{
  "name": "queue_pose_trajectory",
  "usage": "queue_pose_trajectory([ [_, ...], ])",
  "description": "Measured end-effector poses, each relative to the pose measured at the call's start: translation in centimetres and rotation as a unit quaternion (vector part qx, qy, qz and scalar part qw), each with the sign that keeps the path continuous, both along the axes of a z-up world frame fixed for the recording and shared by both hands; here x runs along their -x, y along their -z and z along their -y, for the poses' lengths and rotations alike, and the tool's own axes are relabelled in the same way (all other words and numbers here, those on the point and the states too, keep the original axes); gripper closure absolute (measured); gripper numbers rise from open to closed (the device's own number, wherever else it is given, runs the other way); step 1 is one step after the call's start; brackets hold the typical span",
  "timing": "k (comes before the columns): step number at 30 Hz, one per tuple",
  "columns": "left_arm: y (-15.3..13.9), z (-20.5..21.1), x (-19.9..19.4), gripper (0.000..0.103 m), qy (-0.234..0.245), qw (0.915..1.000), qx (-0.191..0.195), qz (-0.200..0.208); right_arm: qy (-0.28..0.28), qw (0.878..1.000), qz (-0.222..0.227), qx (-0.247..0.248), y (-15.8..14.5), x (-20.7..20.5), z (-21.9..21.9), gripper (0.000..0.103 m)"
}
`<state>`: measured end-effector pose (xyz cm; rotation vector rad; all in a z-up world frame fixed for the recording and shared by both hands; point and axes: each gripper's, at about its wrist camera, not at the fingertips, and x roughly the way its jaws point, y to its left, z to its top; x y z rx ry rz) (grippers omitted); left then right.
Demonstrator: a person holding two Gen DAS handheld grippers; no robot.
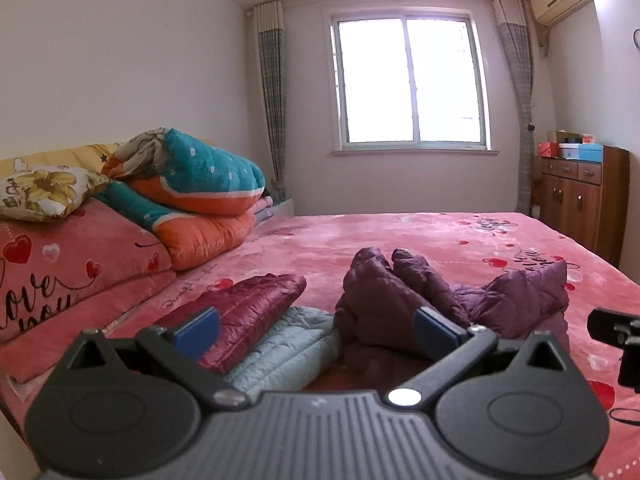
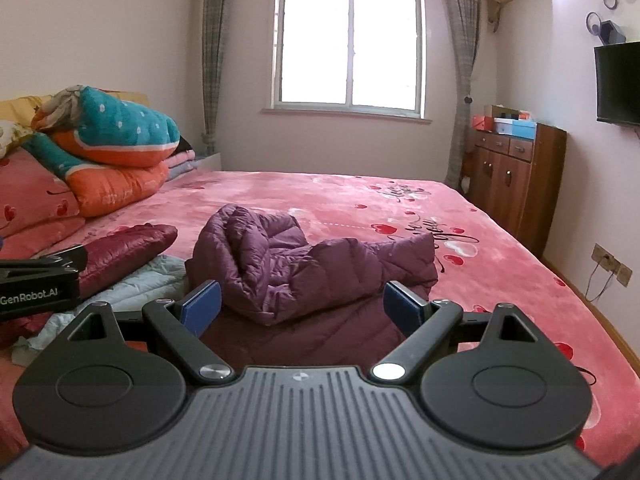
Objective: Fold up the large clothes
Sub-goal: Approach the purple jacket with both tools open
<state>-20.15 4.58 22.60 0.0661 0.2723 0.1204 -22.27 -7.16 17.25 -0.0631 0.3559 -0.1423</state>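
A crumpled purple down jacket (image 2: 304, 268) lies unfolded on the pink bed (image 2: 360, 196); it also shows in the left wrist view (image 1: 420, 292). My right gripper (image 2: 302, 306) is open and empty, just in front of the jacket's near edge. My left gripper (image 1: 316, 330) is open and empty, in front of a folded maroon jacket (image 1: 256, 304) that rests on a folded pale blue jacket (image 1: 288, 352). Both folded jackets show at the left of the right wrist view, maroon (image 2: 128, 248) over pale blue (image 2: 132, 284). The left gripper's body (image 2: 40, 276) is at that view's left edge.
Pink pillows (image 1: 60, 264), a floral pillow (image 1: 44, 192) and a stacked teal-and-orange quilt (image 1: 192, 196) sit at the bed's left. A wooden cabinet (image 2: 516, 184) with boxes stands by the right wall. A window (image 2: 348, 44) is behind the bed.
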Motion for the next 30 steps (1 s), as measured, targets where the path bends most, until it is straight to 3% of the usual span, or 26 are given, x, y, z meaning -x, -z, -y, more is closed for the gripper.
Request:
queue_pose_trajectory([
  [9,0.4,0.1,-0.7,0.001,-0.005,0.9999,-0.003,-0.009,-0.011,1.000,0.011,-0.010,0.7,0.0,0.7,0.000],
  [30,4.2,2.7,-3.7,0.001,0.012,0.9973,-0.027,-0.066,0.007,0.999,-0.019,-0.041,5.3,-2.0,3.9,0.000],
])
